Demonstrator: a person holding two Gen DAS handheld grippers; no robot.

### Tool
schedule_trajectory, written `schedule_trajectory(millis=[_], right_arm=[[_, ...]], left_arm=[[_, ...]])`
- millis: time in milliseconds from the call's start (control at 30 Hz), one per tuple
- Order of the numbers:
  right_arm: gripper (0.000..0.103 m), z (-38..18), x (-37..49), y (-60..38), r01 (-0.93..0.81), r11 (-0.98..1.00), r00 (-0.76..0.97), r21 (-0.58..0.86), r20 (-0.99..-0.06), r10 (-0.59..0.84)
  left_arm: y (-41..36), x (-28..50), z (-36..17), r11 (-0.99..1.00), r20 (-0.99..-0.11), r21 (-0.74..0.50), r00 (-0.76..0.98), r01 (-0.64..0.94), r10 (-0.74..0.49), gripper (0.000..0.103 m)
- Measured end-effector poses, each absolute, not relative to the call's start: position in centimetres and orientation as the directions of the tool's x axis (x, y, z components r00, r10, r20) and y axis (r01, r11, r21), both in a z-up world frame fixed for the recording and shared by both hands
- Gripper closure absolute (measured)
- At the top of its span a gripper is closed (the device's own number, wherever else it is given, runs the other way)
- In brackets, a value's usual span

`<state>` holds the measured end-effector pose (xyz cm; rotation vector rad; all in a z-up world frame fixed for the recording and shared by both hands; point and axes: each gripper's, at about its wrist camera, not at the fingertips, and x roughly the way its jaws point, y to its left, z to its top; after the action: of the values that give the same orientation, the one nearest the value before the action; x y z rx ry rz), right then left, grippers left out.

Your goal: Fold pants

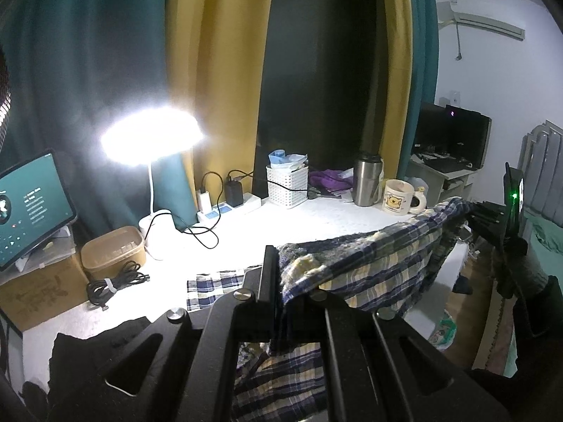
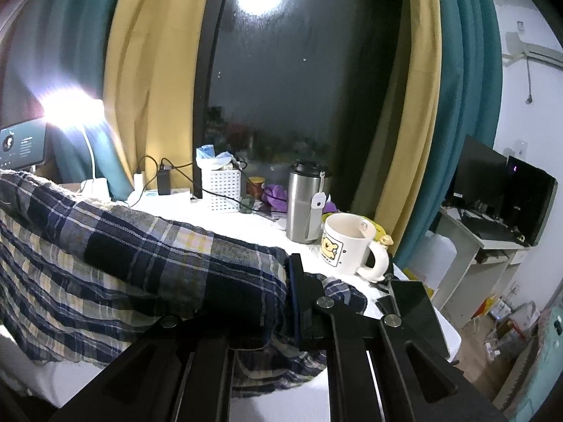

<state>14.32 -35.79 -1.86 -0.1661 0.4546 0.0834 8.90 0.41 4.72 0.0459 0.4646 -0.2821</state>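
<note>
Blue, yellow and white plaid pants hang stretched between my two grippers above the white table. My left gripper is shut on one end of the pants' upper edge, and the cloth drapes down over its right finger. In the left wrist view the right gripper shows at the far right, holding the other end. My right gripper is shut on a bunched fold of the pants, which run off to the left. A lower part of the pants lies on the table.
A bright desk lamp, a tablet, a brown tub, coiled cables and a power strip stand at the left. A white basket, steel tumbler and cartoon mug line the back. Black cloth lies near left.
</note>
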Motion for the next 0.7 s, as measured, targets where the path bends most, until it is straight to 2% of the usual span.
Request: schedule_trajectory(millis=[700], right_arm=[[0.094,-5.6,24.0,-33.5,-0.166,0.976,0.829,-0.143,-0.557,0.059]], left_arm=[[2.6,18.3,0.6,0.974,-0.563,-0.057,0.799,0.218,-0.212,0.100]])
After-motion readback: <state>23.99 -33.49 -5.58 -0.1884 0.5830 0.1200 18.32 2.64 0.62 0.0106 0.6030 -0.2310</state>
